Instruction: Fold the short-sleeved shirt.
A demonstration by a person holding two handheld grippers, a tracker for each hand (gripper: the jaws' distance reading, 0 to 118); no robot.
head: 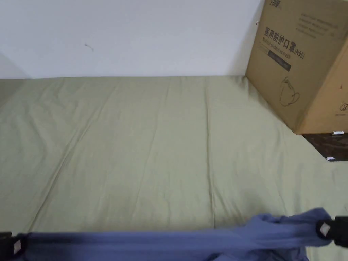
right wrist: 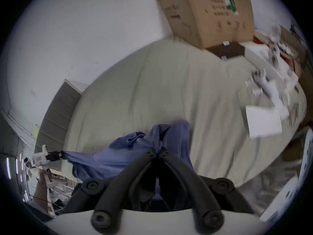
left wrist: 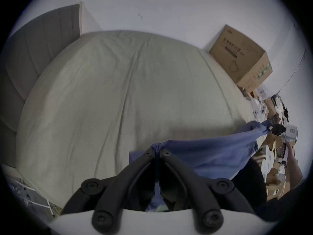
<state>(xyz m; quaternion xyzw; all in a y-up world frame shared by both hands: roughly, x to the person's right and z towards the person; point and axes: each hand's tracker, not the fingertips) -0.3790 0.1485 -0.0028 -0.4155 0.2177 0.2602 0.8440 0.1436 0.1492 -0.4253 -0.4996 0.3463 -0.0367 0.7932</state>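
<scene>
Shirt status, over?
Left gripper and right gripper shut on blue shirt, stretched between them above the bed. Cardboard box far right, clear.

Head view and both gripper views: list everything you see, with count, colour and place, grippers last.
shirt: one, blue, stretched between the grippers over the near edge of the bed
bed sheet: one, pale green, covers the bed
box: one, brown cardboard, far right corner of the bed against the wall
headboard: one, grey, at the bed's left end
white sheet: one, near the bed's right end
left gripper: black jaws shut on shirt
right gripper: black jaws shut on shirt
</scene>
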